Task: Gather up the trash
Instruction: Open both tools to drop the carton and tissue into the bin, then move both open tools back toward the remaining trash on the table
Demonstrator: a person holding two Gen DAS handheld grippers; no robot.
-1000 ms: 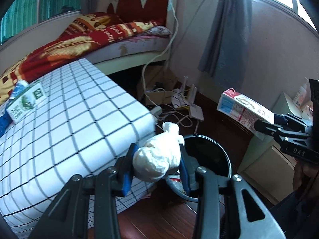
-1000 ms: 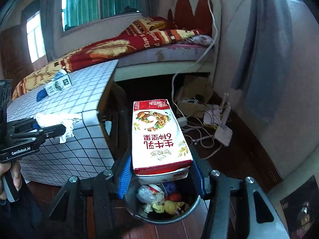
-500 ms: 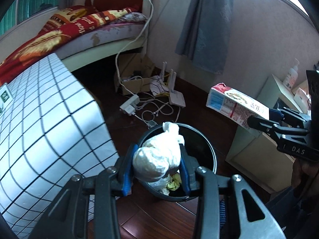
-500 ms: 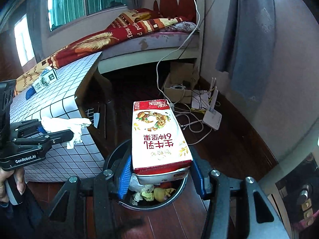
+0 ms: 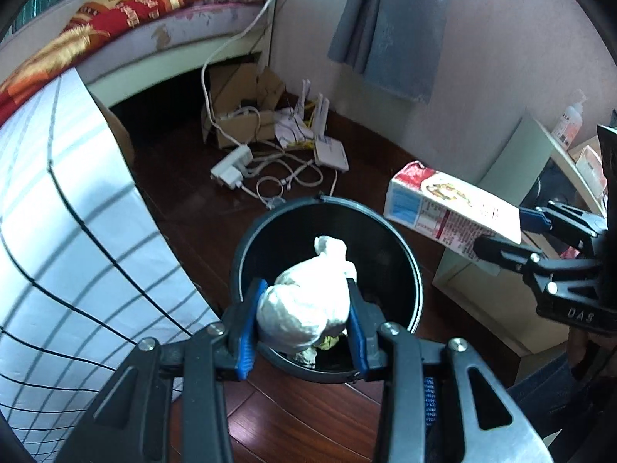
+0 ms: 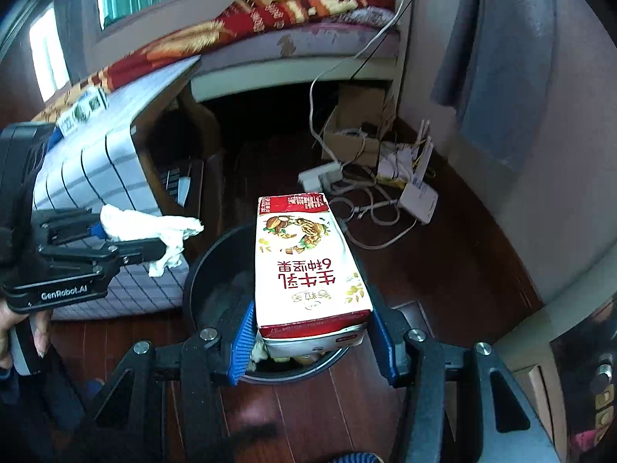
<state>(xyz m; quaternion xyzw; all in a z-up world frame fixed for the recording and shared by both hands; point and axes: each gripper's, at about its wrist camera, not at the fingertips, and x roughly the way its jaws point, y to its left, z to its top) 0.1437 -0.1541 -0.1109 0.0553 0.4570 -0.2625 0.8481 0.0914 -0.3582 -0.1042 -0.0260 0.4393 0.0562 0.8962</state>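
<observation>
Hovering over black bin (image 5: pixel 327 212), disposal step: left gripper (image 5: pixel 304 322) clamped on white wad (image 5: pixel 304 305), right gripper (image 6: pixel 312 341) clamped on milk carton (image 6: pixel 304 262). Next: release both inside rim.

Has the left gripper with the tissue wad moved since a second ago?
Yes. The left gripper has come away from the checked table and now holds the wad over the bin.
</observation>
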